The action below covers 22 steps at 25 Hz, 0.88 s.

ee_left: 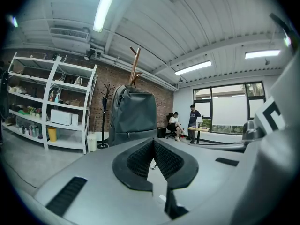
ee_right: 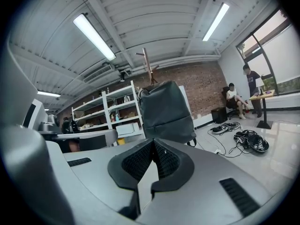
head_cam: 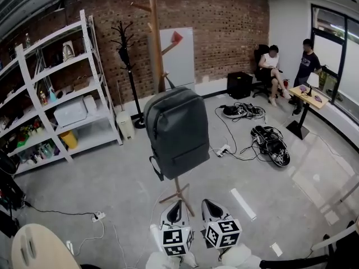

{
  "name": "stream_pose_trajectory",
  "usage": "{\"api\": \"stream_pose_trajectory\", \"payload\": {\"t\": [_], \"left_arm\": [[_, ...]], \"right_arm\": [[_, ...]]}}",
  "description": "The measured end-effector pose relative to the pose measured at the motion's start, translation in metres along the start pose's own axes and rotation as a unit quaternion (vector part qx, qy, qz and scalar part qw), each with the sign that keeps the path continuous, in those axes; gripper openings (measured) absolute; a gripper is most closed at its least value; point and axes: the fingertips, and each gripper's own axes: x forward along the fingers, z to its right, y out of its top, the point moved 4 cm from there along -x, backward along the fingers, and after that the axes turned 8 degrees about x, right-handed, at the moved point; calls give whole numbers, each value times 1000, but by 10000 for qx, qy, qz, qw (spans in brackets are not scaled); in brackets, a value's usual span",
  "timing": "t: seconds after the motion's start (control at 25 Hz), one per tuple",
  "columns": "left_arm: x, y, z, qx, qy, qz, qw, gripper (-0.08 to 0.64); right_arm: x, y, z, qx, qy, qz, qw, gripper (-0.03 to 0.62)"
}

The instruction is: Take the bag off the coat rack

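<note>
My left tongs and right tongs sit low and side by side, both closed on nothing, since I am not yet within reach. Just ahead the bag hangs by its top from the rack, clear of the floor. I judge it must be lifted upward to come free.

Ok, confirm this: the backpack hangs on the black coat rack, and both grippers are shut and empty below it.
Wrong rack: the head view shows the backpack on the wooden rack; the black rack stands behind it. The left gripper and right gripper are indeed shut and empty below it.
</note>
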Motion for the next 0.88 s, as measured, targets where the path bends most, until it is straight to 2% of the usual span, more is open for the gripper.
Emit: {"api": "stream_pose_trajectory", "payload": {"t": [0.52,0.88], "left_arm": [[80,10,-45,52,-172,-49,9998,0],[117,14,-57,-71,-116,-5,9999,0]], "right_arm": [[95,23,7,43,-16,-8,10000,12],[130,34,16,-17,49,-76,10000,12]]}}
